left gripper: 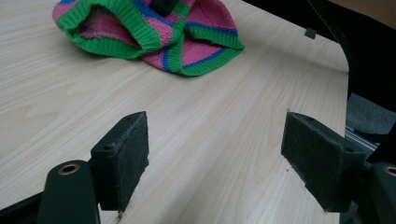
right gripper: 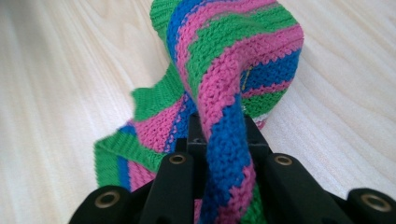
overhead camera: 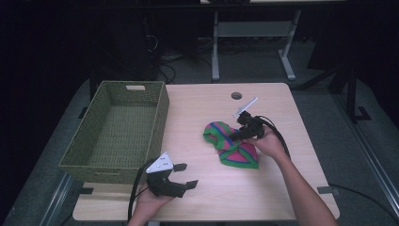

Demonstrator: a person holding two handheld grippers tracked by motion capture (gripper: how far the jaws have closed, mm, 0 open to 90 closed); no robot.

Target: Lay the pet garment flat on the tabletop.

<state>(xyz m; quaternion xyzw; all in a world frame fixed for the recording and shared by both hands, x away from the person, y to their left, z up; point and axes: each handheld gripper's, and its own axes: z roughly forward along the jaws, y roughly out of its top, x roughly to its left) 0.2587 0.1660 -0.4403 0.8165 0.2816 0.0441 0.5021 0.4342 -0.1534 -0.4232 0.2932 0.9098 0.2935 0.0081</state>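
A knitted cloth striped pink, green and blue lies crumpled on the wooden table, right of centre. My right gripper is shut on a fold of it; in the right gripper view the knitted cloth rises in a ridge from between the two black jaws, pinched tight at my right gripper. My left gripper rests near the table's front edge, open, with nothing between its pads. In the left gripper view the cloth lies farther off on the table.
A green woven basket stands at the table's left side, with nothing in it. A round cable hole sits near the far edge. Desk legs and cables stand on the floor beyond the table.
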